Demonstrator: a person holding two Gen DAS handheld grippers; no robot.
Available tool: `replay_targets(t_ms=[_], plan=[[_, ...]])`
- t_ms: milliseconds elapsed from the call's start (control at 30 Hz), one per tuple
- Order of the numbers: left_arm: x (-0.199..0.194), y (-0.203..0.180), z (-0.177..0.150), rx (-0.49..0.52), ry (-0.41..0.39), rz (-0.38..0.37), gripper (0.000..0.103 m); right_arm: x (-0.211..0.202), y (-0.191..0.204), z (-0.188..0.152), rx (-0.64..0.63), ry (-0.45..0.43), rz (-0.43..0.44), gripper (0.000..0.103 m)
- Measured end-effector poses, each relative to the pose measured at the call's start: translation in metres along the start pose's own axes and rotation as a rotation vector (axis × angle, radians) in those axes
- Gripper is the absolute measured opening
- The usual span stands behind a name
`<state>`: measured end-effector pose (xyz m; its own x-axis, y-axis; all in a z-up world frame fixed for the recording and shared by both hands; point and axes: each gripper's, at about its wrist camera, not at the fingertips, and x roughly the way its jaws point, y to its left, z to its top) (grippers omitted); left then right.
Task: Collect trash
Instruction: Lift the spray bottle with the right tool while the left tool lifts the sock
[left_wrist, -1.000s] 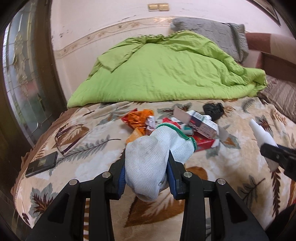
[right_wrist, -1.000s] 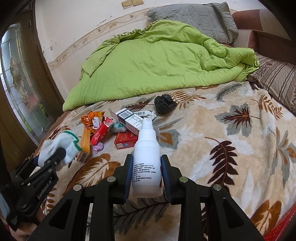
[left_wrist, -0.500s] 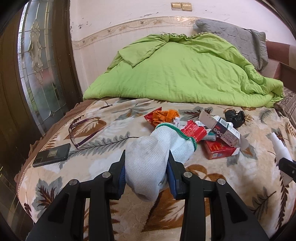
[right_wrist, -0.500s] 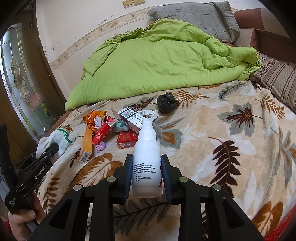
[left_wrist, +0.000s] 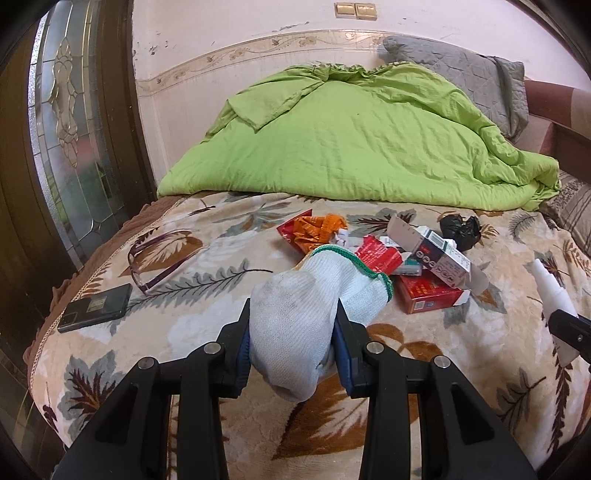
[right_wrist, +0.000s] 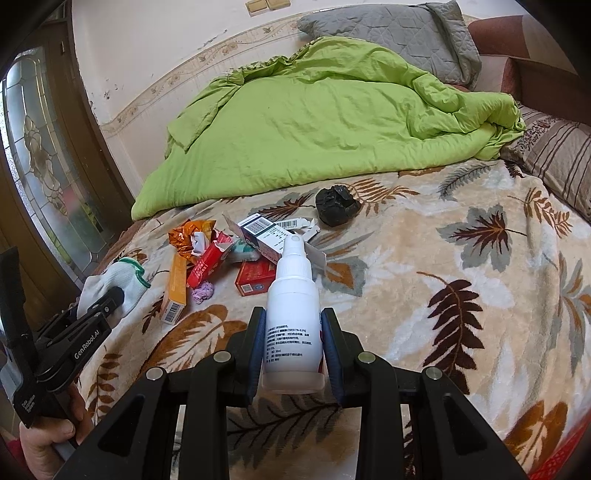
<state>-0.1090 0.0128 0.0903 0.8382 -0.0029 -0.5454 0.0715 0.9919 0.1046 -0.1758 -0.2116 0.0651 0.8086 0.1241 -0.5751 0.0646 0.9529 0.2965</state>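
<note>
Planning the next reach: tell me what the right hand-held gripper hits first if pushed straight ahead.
Probably the red box just beyond the white spray bottle that the right hand-held gripper holds; depth is uncertain.

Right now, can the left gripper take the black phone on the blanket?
Probably not: the left gripper is shut on the white glove, though nothing covers the black phone.

Glove (left_wrist: 306, 314): white knitted cloth, green hem, between left claw's (left_wrist: 291, 343) matt black plastic fingers. Bottle (right_wrist: 293, 317): smooth glossy white plastic, in right claw (right_wrist: 293, 350). Blanket (right_wrist: 461, 295) beneath: plush fleece. Ahead: printed cardboard boxes (left_wrist: 432, 295), shiny orange foil wrapper (right_wrist: 188, 232), crinkled green cotton quilt (left_wrist: 351, 140).
</note>
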Motion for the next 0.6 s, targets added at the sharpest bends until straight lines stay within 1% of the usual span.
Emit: replay_targets(t_ms=[600], plan=[[-0.0055, -0.0081, -0.0002, 0.019, -0.008, -0.032, 0.036, -0.0011, 0.0, 0.0001, 0.001, -0.001, 0.0, 0.032]])
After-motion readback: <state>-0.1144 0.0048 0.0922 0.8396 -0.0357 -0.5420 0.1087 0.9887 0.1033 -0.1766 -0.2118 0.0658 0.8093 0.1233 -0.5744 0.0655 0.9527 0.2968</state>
